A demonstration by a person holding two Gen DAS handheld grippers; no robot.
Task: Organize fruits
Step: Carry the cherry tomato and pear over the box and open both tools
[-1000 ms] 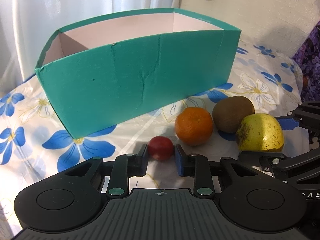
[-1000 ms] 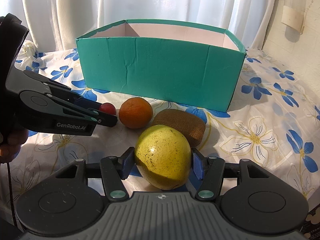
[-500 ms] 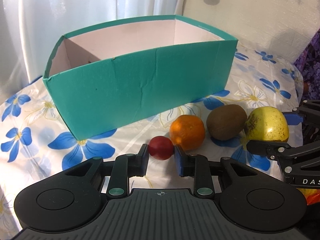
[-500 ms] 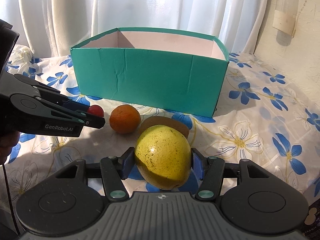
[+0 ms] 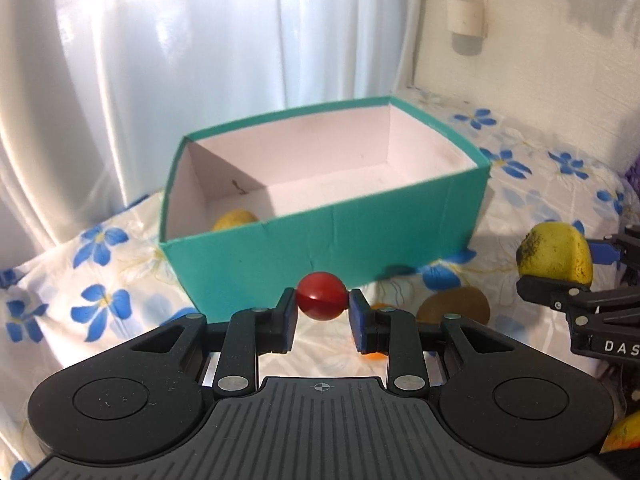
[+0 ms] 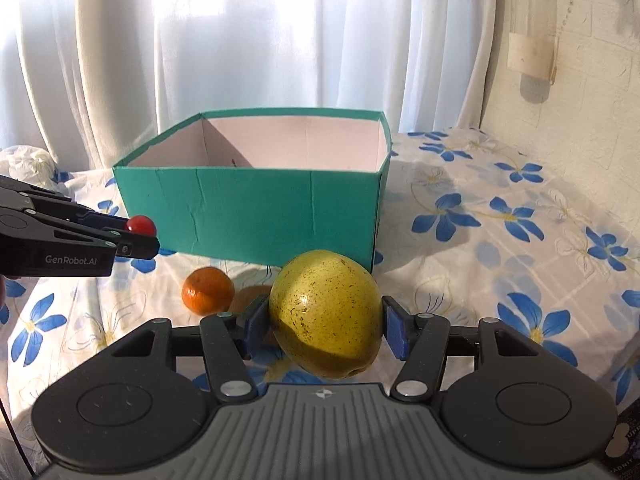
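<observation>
Left gripper [image 5: 322, 318]: black 2-finger tool with blue pads, clamped narrow on a small round red fruit [image 5: 321, 295]; fruit is clear of the cloth, in front of the near wall of the box. Seen from the right wrist view it enters at the left edge, with the red fruit at its tip.

Right gripper [image 6: 325, 328]: same type, pads pressed on both sides of a large yellow-green speckled pear [image 6: 325, 314], lifted above the cloth (dark blemish at one end shows in the left wrist view).

Box: open-topped teal cardboard box with pale pink inside [image 5: 416, 236], standing on the cloth, far of both grippers.

Box contents: 1 yellow fruit [image 5: 236, 220] in the near left corner, mostly hidden by the wall; kind cannot be told.

Loose fruit: 1 round orange mandarin [image 6: 208, 291] on the cloth near the box; 1 brown kiwi [image 5: 454, 305] just right of it, partly hidden behind the grippers.

Surface: white cloth with blue flower print [image 6: 500, 240].

Background: white sheer curtain [image 6: 240, 40] far of the box; pale wall at right.
</observation>
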